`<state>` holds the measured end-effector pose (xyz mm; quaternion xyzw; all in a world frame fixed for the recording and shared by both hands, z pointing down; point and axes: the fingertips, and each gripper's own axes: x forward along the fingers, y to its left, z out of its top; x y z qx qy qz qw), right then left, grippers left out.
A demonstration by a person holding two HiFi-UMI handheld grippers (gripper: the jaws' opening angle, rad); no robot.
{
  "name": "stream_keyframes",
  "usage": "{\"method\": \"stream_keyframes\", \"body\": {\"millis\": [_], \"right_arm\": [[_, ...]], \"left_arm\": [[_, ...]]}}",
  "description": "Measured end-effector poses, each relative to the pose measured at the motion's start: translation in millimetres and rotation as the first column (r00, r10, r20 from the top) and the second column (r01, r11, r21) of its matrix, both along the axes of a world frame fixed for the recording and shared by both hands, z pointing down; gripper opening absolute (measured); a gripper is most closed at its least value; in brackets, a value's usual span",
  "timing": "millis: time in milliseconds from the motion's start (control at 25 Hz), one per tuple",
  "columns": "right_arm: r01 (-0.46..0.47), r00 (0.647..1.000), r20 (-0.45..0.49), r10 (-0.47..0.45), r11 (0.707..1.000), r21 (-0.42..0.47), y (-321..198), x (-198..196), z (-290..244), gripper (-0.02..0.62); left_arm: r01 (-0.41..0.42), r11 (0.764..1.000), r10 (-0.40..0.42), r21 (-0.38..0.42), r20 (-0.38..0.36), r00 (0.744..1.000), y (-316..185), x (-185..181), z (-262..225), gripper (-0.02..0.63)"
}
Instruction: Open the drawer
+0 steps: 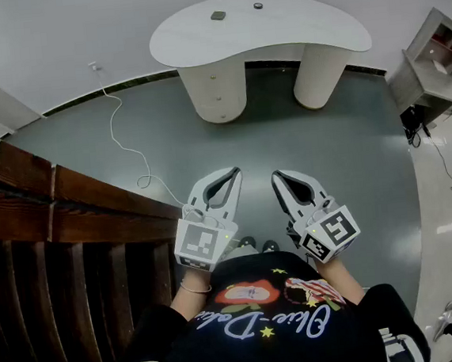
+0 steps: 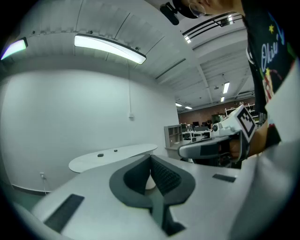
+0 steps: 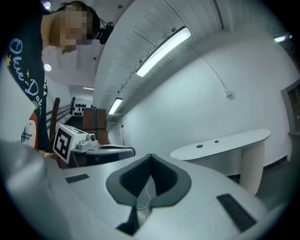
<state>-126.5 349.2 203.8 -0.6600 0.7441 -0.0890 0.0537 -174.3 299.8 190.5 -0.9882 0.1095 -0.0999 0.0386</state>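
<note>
Both tools are closed on nothing. The left gripper (image 2: 151, 157) shows its dark ribbed pads meeting at the tip around an empty teardrop hollow, and the right gripper (image 3: 151, 156) looks the same from its own camera. A thin pale thread shows inside the right hollow; I can't tell whether it hangs on the jaw or lies on the floor beyond.

From the head view the drawer (image 1: 217, 97) is at twelve o'clock, well apart from both tips, in the left rounded pedestal (image 1: 201, 87) of the white table (image 1: 307, 29). I can't make out its seams — only tiny dots down the pedestal front. Two small dark items (image 1: 218, 15) on the smooth, kidney-shaped top are too small to identify.

The hands are hidden behind the marker cubes (image 1: 203, 244); only a wrist shows. At nine o'clock a dark wooden slatted bench (image 1: 54, 209) is cut off by the frame edge, as is a pale shelf unit (image 1: 430, 69) at two o'clock. A white cable (image 1: 115, 135) loops over the matte grey floor (image 1: 342, 149) at eleven o'clock.
</note>
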Motion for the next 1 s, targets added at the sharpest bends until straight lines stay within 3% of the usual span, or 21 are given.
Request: {"method": "stream_keyframes", "body": {"millis": [520,1000], "right_arm": [[0.0,0.999,0.048,-0.003,0.998,0.062,5,27,-9,0.0],[-0.01,0.998,0.067,0.008,0.999,0.033,40,51,13,0.0]], "left_arm": [[0.017,1.0,-0.017,0.018,0.008,1.0,8,15,-5,0.005],[0.014,1.0,-0.014,-0.006,-0.004,1.0,43,31,7,0.005]]}}
